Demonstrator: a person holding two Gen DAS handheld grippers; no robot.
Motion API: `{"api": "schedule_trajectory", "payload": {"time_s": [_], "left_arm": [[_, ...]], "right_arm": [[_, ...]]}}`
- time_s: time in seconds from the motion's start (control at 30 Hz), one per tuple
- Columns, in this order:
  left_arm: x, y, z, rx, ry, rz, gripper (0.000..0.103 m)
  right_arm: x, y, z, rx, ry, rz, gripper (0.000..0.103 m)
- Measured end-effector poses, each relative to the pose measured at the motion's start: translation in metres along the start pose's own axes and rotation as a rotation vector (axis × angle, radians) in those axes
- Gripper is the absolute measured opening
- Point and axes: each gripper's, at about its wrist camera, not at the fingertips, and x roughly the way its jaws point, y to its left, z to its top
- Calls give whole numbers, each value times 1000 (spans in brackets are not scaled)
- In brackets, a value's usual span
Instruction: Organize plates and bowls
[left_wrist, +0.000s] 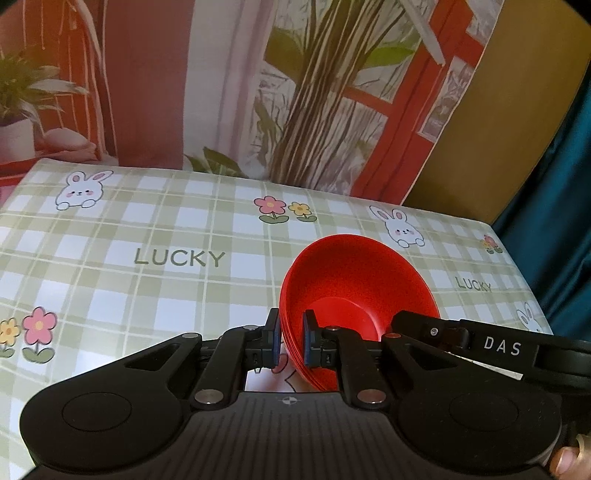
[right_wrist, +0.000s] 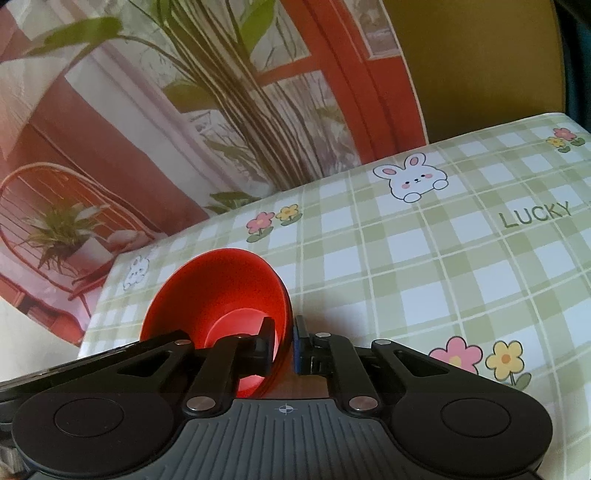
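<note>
**Both grippers pinch one red bowl stack by opposite rims**

The left gripper (left_wrist: 291, 341) clamps narrow on the near-left rim of the red bowls (left_wrist: 354, 295), stack lying to its right. The right gripper (right_wrist: 284, 343) clamps the opposite rim, stack to its left. The bowls tilt, held above the checked tablecloth (left_wrist: 147, 229). Count: one nested stack, several rims showing, exact number unclear. Zero plates seen.

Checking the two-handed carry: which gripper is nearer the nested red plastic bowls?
Left, marginally. The left gripper is clamped on the nested red plastic bowls at their left rim. The right gripper straddles the opposite wall, one finger inside, contact unclear.
</note>
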Motion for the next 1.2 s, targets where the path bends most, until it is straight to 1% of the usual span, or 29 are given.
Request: {"api": "schedule_trajectory", "payload": {"time_s": [0.2,0.47,0.73,0.93,1.2], "left_arm": [[-23,-1,-8,-13,-15,12,12],[-53,3,-23,-40,-37,23,12],[-79,11,-45,-66,-52,27,12],[-91,22,-65,-127,-40,19,12],[-100,25,-81,-129,-36,36,13]], "right_arm": [[-19,6,-8,28,-15,16,9],[-43,19,-23,29,-36,31,9],[-71,34,-43,-17,-72,44,9],[-83,40,-59,-26,-71,59,9],[-89,47,-79,-52,-53,60,10]]}}
